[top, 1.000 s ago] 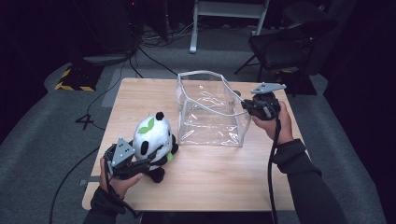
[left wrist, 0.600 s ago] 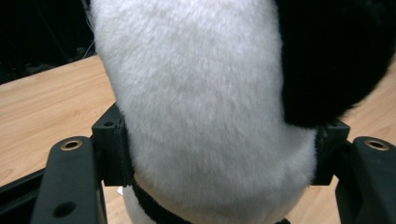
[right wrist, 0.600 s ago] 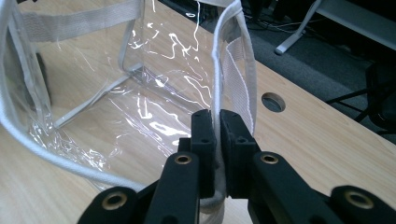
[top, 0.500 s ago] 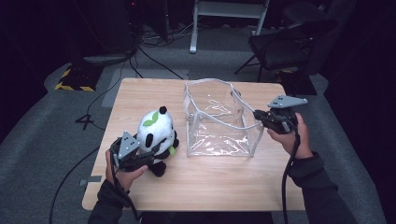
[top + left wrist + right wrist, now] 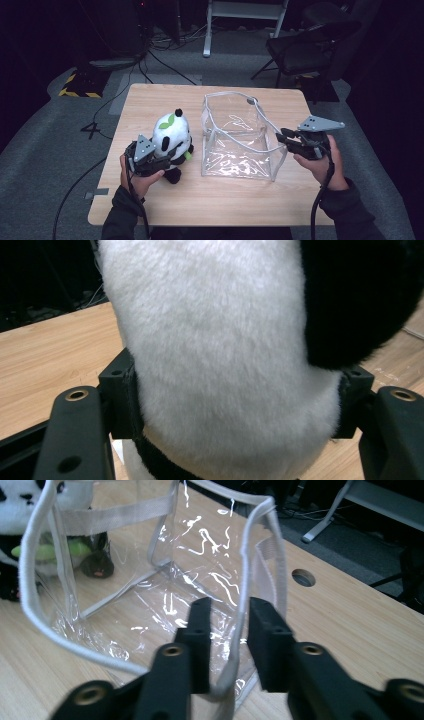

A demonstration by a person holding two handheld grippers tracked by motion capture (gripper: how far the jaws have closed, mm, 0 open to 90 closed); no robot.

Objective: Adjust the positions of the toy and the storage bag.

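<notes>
A black-and-white panda plush with green leaves stands on the wooden table, left of a clear plastic bag with a grey rim. My left gripper is shut on the panda's body from the near side. In the left gripper view its white fur bulges between the pads. My right gripper is at the bag's right near corner. Its jaws have just been opening, and the bag's rim now runs loose between them at my right gripper. The panda shows beyond the bag.
A round hole is cut in the tabletop behind the bag. A dark chair stands past the table's far right corner. Cables and a yellow-and-black striped block lie on the floor at the far left.
The right gripper pulled the bag to the right across the table, then its jaws parted from the rim. The left gripper and the panda shifted slightly right, toward the bag.
</notes>
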